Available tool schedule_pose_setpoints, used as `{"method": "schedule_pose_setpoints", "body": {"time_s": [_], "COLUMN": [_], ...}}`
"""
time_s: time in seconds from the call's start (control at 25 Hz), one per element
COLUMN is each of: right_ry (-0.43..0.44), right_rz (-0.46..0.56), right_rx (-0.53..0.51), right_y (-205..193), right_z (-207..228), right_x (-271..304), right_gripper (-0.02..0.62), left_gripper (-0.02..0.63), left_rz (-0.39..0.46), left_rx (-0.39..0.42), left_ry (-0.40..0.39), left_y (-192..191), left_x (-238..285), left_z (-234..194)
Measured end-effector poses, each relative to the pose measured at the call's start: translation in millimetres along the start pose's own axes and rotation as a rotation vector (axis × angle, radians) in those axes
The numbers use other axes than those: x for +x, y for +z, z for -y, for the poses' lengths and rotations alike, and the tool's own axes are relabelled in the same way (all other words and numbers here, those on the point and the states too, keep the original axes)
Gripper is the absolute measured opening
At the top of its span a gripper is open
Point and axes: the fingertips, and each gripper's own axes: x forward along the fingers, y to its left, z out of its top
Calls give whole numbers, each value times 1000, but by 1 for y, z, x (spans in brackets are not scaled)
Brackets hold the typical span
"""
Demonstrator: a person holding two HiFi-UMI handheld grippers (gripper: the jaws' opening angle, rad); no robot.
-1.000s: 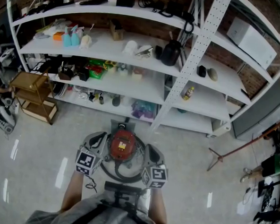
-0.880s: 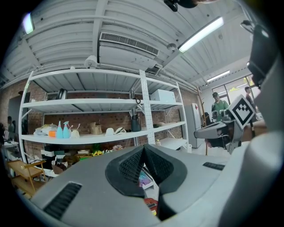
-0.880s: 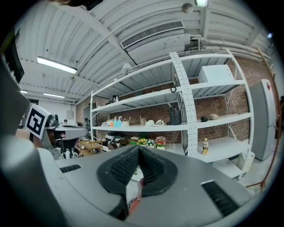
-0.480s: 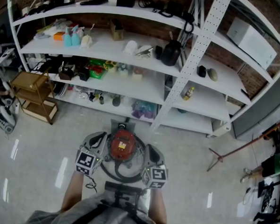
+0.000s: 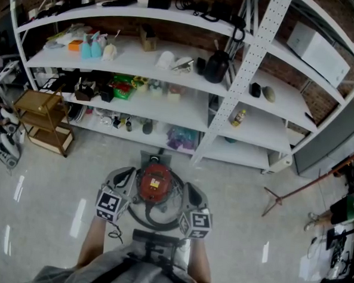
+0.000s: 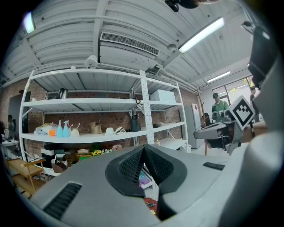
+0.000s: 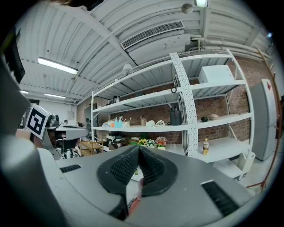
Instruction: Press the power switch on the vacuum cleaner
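The red vacuum cleaner [image 5: 155, 182] stands on the grey floor right in front of me, with a dark hose [image 5: 154, 219] looped around its near side. My left gripper [image 5: 128, 173] hangs just left of it and my right gripper [image 5: 190, 188] just right of it, both above floor level and not touching it. In the left gripper view the left gripper [image 6: 143, 150] is shut with nothing held; a sliver of the red vacuum cleaner [image 6: 151, 206] shows below the pads. The right gripper [image 7: 138, 150] is likewise shut and empty, with the red vacuum cleaner [image 7: 132, 203] showing below.
A tall white shelving rack [image 5: 167, 107] full of bottles and small items stands beyond the vacuum. A small wooden cart [image 5: 43, 121] sits at the left. A thin stand [image 5: 299, 190] leans on the floor at the right, with people at both side edges.
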Motion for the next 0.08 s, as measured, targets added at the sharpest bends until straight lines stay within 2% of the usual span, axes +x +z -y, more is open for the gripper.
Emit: {"method": "schedule_pose_setpoints", "body": {"time_s": [0.08], "right_ry": [0], "right_rz": [4], "right_rx": [1], "right_y": [0], "right_z": [-1], "right_x": [-1], "right_gripper": [11], "left_gripper": [8], "left_rz": [1], "left_rx": [-12], "left_ry": [5], "left_y": [2], "left_x": [-2], "left_z": [1]}}
